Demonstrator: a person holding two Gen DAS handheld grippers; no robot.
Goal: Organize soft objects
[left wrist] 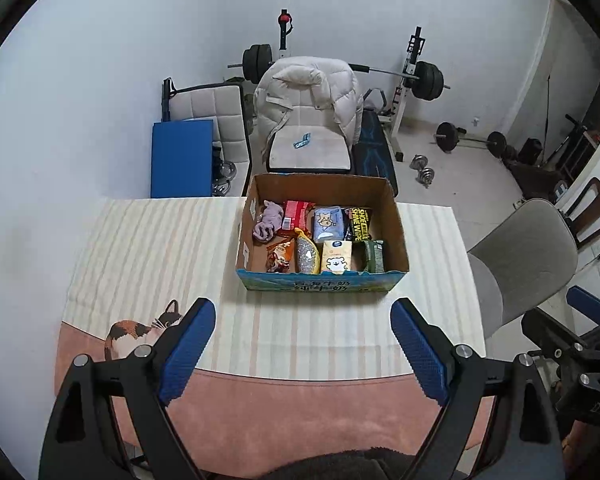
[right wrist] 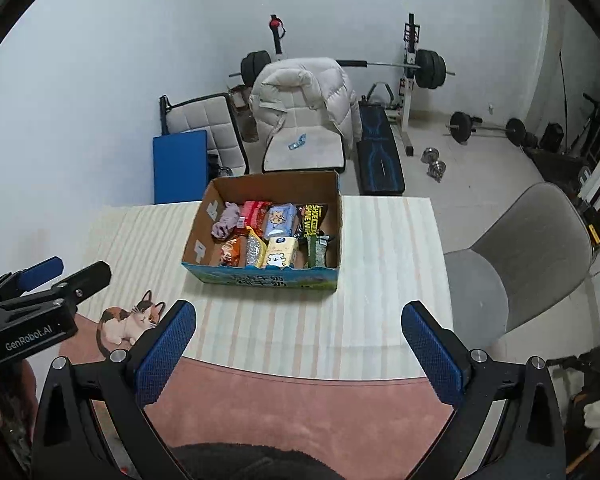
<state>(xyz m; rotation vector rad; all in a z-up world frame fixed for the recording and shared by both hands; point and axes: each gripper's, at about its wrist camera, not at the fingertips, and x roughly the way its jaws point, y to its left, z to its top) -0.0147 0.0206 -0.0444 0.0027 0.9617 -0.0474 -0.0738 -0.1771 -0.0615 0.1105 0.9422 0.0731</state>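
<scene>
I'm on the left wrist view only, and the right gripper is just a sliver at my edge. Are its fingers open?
Observer: Yes. The right gripper has its fingers spread wide with nothing between them.
Operator: Is it over the box?
Observer: No. It hangs above the table near the front edge, and the cardboard box sits beyond the fingertips, apart from them.
Operator: Any marking on my own gripper?
Observer: The left gripper reads GenRobot.AI on its side.

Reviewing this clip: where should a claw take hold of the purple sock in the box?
Probably from above, pinching the bunched upper part of the purple sock. It lies loose in the far left corner of the cardboard box, whose walls block a sideways approach.
</scene>
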